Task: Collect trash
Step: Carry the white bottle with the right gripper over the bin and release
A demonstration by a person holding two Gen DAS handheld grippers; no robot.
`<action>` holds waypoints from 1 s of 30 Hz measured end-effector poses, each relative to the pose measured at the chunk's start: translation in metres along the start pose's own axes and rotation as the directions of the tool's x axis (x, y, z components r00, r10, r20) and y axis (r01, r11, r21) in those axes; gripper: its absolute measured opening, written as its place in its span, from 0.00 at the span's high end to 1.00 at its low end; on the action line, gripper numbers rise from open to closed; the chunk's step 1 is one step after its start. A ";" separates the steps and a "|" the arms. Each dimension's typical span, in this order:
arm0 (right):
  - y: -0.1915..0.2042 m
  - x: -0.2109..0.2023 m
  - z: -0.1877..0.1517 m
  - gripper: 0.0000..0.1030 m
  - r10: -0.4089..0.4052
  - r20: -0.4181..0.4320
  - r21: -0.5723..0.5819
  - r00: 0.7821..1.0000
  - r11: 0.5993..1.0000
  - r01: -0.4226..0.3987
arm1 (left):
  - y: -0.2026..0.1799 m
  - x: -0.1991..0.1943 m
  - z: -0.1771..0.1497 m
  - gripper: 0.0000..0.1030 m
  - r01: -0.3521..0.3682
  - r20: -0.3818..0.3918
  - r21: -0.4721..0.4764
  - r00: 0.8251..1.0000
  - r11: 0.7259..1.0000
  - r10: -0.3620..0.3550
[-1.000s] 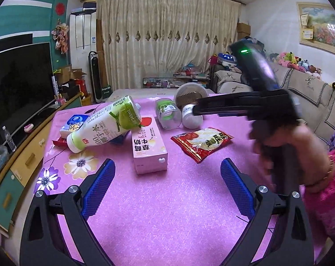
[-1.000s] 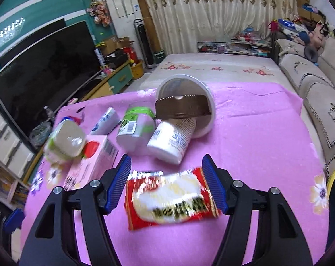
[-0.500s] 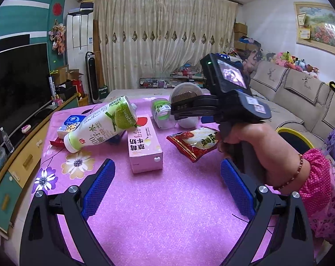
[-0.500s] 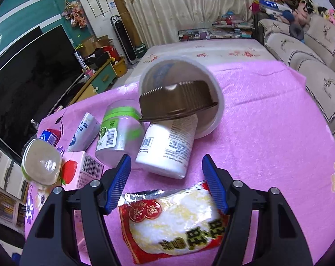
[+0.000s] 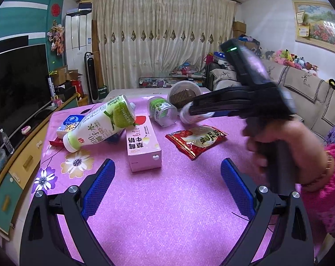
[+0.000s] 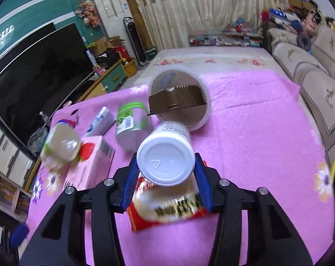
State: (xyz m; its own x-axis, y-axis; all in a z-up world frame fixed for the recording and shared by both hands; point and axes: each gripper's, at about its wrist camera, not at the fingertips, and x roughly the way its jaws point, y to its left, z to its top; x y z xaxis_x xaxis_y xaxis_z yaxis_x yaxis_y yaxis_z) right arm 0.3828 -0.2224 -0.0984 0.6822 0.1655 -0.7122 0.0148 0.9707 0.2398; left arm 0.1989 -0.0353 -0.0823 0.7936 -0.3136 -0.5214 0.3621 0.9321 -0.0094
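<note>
On the pink table (image 5: 167, 210) | right gripper (image 6: 166, 173) has just been closing, now clamping the white bottle (image 6: 166, 158) | left gripper (image 5: 167, 184) hanging open, empty | remaining trash is still lying there: carton (image 5: 143, 148), snack packet (image 5: 196, 139).

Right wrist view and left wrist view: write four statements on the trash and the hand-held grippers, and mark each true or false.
1. The right hand-held gripper has its pads on the white bottle. True; its jaws have just been closing.
2. The left hand-held gripper holds the pink carton. False: it is open, with only tablecloth between its pads.
3. The red snack packet lies flat on the pink tablecloth. True.
4. The green-labelled bottle stands upright. False: it lies tilted across other items.
</note>
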 end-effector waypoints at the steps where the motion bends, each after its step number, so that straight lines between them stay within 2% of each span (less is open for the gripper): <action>1: -0.001 -0.009 -0.003 0.56 0.008 0.004 -0.010 1.000 1.000 -0.008 | 0.000 0.000 0.000 0.08 0.000 0.000 0.000 1.000 1.000 0.000; 11: -0.025 -0.073 -0.031 0.56 0.073 0.041 -0.014 0.997 0.997 -0.072 | -0.002 0.001 0.000 0.08 0.001 -0.001 0.010 1.000 1.000 -0.001; 18: -0.054 -0.117 -0.039 0.56 0.068 0.089 0.016 0.994 0.997 -0.070 | -0.005 0.002 -0.001 0.08 0.002 -0.008 0.027 1.000 1.000 -0.002; 21: -0.078 -0.136 -0.042 0.56 0.016 0.119 0.040 0.993 0.999 -0.021 | -0.007 0.003 -0.001 0.08 0.001 -0.009 0.037 1.000 0.999 -0.001; 25: -0.132 -0.156 -0.052 0.56 -0.105 0.141 0.118 0.984 0.989 0.089 | -0.011 0.004 -0.001 0.08 0.011 -0.015 0.050 1.000 0.999 -0.011; 28: -0.183 -0.162 -0.065 0.56 -0.206 0.121 0.206 0.971 0.962 0.178 | -0.015 0.005 -0.002 0.08 0.044 -0.025 0.060 0.999 0.997 -0.042; 30: -0.214 -0.162 -0.076 0.56 -0.285 0.093 0.249 0.954 0.935 0.255 | -0.018 0.006 -0.002 0.08 0.070 -0.033 0.062 0.997 0.996 -0.068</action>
State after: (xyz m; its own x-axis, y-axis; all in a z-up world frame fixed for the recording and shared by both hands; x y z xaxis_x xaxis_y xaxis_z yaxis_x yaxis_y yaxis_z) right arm 0.2139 -0.4439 -0.0843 0.7144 -0.1344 -0.6867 0.3693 0.9060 0.2068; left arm 0.1967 -0.0533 -0.0869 0.7508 -0.3702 -0.5470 0.4465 0.8947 0.0074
